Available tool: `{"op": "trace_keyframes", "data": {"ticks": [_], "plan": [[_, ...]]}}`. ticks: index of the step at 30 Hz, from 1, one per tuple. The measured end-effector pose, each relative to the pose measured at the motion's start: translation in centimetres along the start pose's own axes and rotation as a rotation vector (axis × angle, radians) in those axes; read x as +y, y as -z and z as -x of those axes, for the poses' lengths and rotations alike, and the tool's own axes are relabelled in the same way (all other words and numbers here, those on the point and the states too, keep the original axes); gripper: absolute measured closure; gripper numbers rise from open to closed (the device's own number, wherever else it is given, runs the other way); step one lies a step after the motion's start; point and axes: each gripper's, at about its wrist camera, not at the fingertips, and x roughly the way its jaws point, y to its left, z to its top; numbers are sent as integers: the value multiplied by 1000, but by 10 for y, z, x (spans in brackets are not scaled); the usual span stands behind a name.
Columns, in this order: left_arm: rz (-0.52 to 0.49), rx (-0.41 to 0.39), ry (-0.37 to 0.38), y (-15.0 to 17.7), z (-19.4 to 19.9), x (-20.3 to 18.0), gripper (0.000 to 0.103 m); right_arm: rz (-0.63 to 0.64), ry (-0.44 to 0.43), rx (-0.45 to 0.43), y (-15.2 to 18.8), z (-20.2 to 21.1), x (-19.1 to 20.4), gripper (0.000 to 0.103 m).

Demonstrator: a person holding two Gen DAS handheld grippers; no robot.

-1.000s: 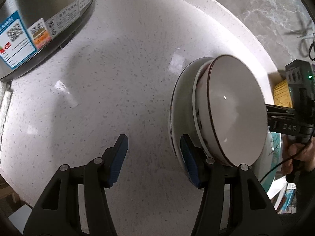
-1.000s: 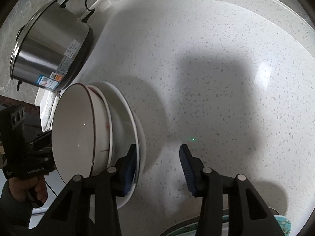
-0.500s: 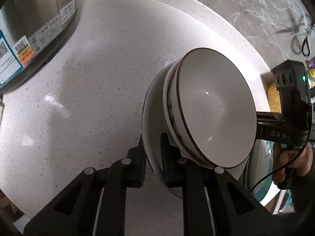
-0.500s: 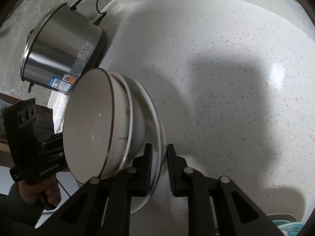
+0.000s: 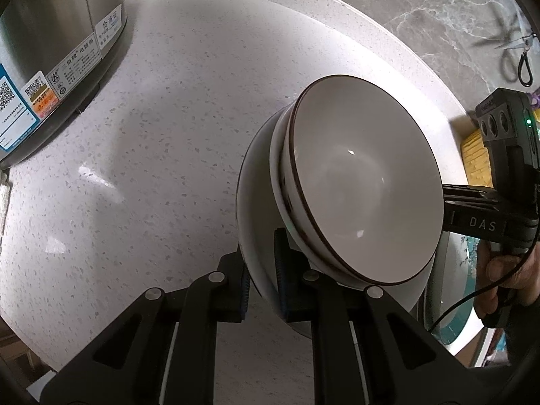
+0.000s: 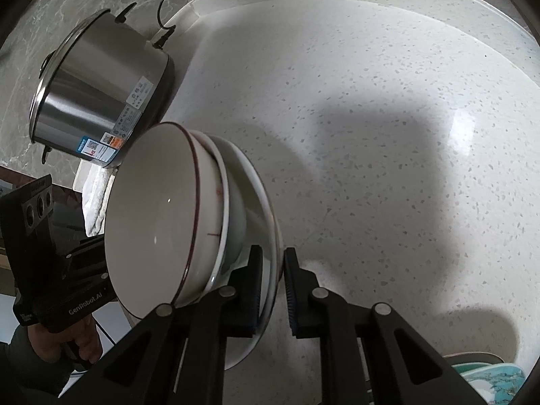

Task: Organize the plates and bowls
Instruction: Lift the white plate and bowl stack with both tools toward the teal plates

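Observation:
A white plate (image 5: 256, 202) carries two nested bowls: a white bowl with a brown rim (image 5: 364, 195) sits inside a second white bowl (image 5: 280, 175). My left gripper (image 5: 263, 280) is shut on the plate's near rim, one blue pad on each face. In the right wrist view the same plate (image 6: 249, 195) and the brown-rimmed bowl (image 6: 152, 222) show from the opposite side. My right gripper (image 6: 272, 287) is shut on that side of the rim. The stack hangs between both grippers above the speckled white counter (image 6: 388, 135).
A steel rice cooker (image 6: 101, 101) with its cord stands at the counter's back left, a white cloth (image 6: 96, 185) beside it. A teal-patterned plate (image 6: 489, 374) lies near the front right. Scissors (image 5: 516, 54) hang on the marble wall. A hand (image 5: 499, 276) holds the right gripper.
Both grippers closed from open onto opposite rims of the plate. The plate with its bowls now sits between each pair of pads instead of beside them.

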Motion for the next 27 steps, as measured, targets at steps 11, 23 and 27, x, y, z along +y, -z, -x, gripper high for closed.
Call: {"op": "trace_keyframes", "data": {"ticks": [11, 23, 27], "plan": [[-32, -18, 4, -12, 27, -19, 93, -22, -13, -42, 3, 31, -4, 88], [-128, -25, 45, -22, 58, -82, 92, -84, 9, -109, 23, 89, -20, 88], [-163, -25, 62, -24, 63, -107, 92, -108, 19, -134, 34, 110, -29, 88]]}}
